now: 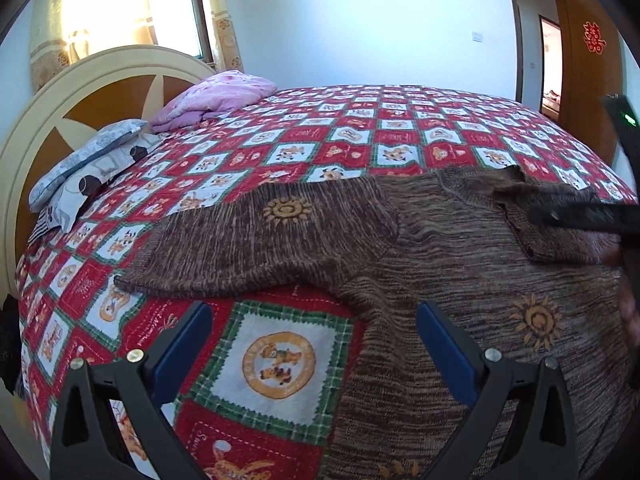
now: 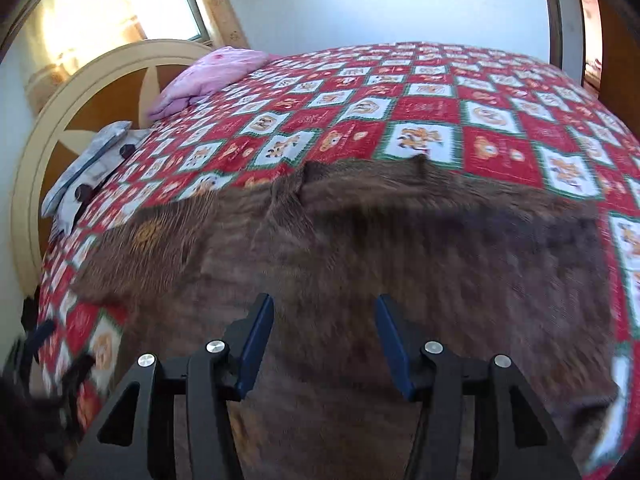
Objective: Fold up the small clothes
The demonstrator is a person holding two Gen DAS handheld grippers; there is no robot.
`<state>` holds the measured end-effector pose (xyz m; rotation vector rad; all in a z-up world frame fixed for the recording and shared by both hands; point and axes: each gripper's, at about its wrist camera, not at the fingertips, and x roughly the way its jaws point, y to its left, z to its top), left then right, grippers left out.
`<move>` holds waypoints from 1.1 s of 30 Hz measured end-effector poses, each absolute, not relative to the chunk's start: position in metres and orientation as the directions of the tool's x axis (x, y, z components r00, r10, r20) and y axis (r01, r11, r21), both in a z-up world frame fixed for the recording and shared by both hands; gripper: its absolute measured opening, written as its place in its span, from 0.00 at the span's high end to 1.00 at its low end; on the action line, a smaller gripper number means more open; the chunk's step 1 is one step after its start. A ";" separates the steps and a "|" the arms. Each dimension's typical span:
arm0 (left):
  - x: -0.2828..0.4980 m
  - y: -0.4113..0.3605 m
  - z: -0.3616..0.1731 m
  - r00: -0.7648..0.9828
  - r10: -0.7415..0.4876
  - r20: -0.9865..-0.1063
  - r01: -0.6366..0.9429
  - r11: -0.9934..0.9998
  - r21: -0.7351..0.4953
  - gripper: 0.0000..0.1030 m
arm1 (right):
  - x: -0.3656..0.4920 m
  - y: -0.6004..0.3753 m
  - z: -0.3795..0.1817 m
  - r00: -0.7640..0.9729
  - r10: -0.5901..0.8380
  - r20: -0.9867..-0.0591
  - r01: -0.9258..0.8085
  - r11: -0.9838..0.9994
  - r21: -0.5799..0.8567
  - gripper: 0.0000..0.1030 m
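The brown knitted sweater [image 1: 460, 248] lies spread flat on the bed [image 1: 360, 128], on a red, white and green patchwork quilt [image 1: 280, 364], at the near side and well apart from the pillows [image 1: 92, 160] and the pink folded blanket [image 1: 220, 94] at the far left by the headboard [image 1: 52, 120]. It looks soft and limp, a loose melange knit of some bulk, likely light enough to lift by 1 edge but prone to sag, stretch and drag on the quilt rather than slide cleanly; a stiff fold line will not hold by itself. The best holds seem to be the ribbed edges: the cuff of the left sleeve [image 1: 224, 252], which stretches out to the left with a sun motif [image 1: 286, 212] on it, the hem, or the shoulder seams beside the collar [image 1: 492, 184] at the far side. A second sun motif [image 1: 536, 320] sits on the body at the right. The left tongs [image 1: 316, 344] stand wide open and empty, hanging over the quilt and the sweater's left edge below the sleeve. The right tongs [image 2: 324, 340] stand about half open with nothing between the pads, hanging over the middle of the sweater's body; that view is blurred, so contact with the knit cannot be judged.
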<state>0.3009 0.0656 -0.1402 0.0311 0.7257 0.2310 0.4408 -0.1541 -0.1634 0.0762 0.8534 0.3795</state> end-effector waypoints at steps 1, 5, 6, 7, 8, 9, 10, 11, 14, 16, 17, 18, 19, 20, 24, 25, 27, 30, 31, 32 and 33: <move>0.304 0.063 -0.138 0.725 0.201 -0.659 -0.182 0.978 0.099 0.00 | 0.430 -0.167 -0.159 0.607 0.350 -0.713 -0.289 0.934 0.212 0.47; 0.317 0.040 -0.123 0.743 0.134 -0.656 -0.109 0.991 0.079 0.00 | 0.397 -0.223 -0.151 0.683 0.249 -0.687 -0.199 0.968 0.153 0.39; 0.320 0.031 -0.118 0.753 0.117 -0.647 -0.086 0.993 0.080 0.00 | 0.393 -0.238 -0.152 0.698 0.214 -0.683 -0.163 0.977 0.140 0.38; 0.325 0.018 -0.113 0.761 0.097 -0.642 -0.053 0.995 0.088 0.00 | 0.392 -0.250 -0.153 0.700 0.198 -0.686 -0.141 0.980 0.139 0.38; 0.332 0.003 -0.108 0.766 0.091 -0.636 -0.032 0.994 0.104 0.00 | 0.393 -0.262 -0.156 0.694 0.189 -0.694 -0.125 0.982 0.143 0.38; 0.336 -0.006 -0.106 0.771 0.095 -0.630 -0.024 0.992 0.120 0.00 | 0.397 -0.275 -0.158 0.690 0.178 -0.702 -0.110 0.984 0.141 0.38; 0.345 -0.023 -0.104 0.774 0.099 -0.625 -0.006 0.989 0.149 0.00 | 0.402 -0.285 -0.158 0.692 0.159 -0.704 -0.090 0.987 0.134 0.38; 0.349 -0.032 -0.104 0.770 0.088 -0.631 0.014 0.988 0.155 0.00 | 0.407 -0.295 -0.158 0.696 0.140 -0.704 -0.068 0.989 0.130 0.39; 0.376 -0.060 -0.112 0.752 0.067 -0.655 0.054 0.985 0.163 0.00 | 0.437 -0.319 -0.161 0.684 0.099 -0.723 -0.017 0.993 0.119 0.55; 0.391 -0.078 -0.122 0.750 0.075 -0.657 0.071 0.979 0.193 0.00 | 0.460 -0.327 -0.163 0.676 0.078 -0.733 -0.003 0.995 0.104 0.56; 0.399 -0.089 -0.131 0.750 0.115 -0.651 0.065 0.967 0.246 0.00 | 0.470 -0.328 -0.166 0.668 0.078 -0.740 -0.014 0.996 0.093 0.56; 0.405 -0.096 -0.137 0.744 0.137 -0.654 0.067 0.959 0.277 0.00 | 0.481 -0.328 -0.168 0.662 0.082 -0.745 -0.026 0.996 0.086 0.56; 0.414 -0.104 -0.148 0.727 0.152 -0.669 0.082 0.949 0.305 0.00 | 0.490 -0.327 -0.169 0.660 0.095 -0.745 -0.039 0.995 0.092 0.56; 0.422 -0.109 -0.157 0.712 0.168 -0.682 0.089 0.942 0.324 0.00 | 0.501 -0.323 -0.173 0.651 0.110 -0.751 -0.055 0.994 0.098 0.56; 0.436 -0.111 -0.173 0.689 0.191 -0.699 0.088 0.936 0.342 0.00 | 0.550 -0.315 -0.187 0.615 0.101 -0.782 -0.045 0.995 0.093 0.82; 0.436 -0.111 -0.174 0.688 0.193 -0.700 0.094 0.932 0.349 0.00 | 0.562 -0.319 -0.188 0.610 0.115 -0.784 -0.033 0.992 0.119 0.92; 0.434 -0.110 -0.176 0.699 0.192 -0.689 0.081 0.936 0.343 0.00 | 0.585 -0.330 -0.182 0.634 0.063 -0.771 0.050 0.991 0.122 0.95; 0.432 -0.115 -0.177 0.714 0.216 -0.666 0.073 0.923 0.378 0.00 | 0.602 -0.353 -0.173 0.655 0.023 -0.755 0.151 0.975 0.160 1.00; 0.432 -0.116 -0.177 0.717 0.220 -0.662 0.072 0.920 0.384 0.00 | 0.602 -0.357 -0.171 0.657 0.019 -0.754 0.158 0.974 0.162 1.00; 0.433 -0.117 -0.177 0.719 0.222 -0.659 0.070 0.920 0.386 0.00 | 0.599 -0.359 -0.168 0.660 0.020 -0.751 0.152 0.975 0.159 0.99; 0.433 -0.117 -0.177 0.720 0.221 -0.657 0.069 0.920 0.385 0.00 | 0.591 -0.359 -0.164 0.661 0.040 -0.749 0.129 0.978 0.166 0.99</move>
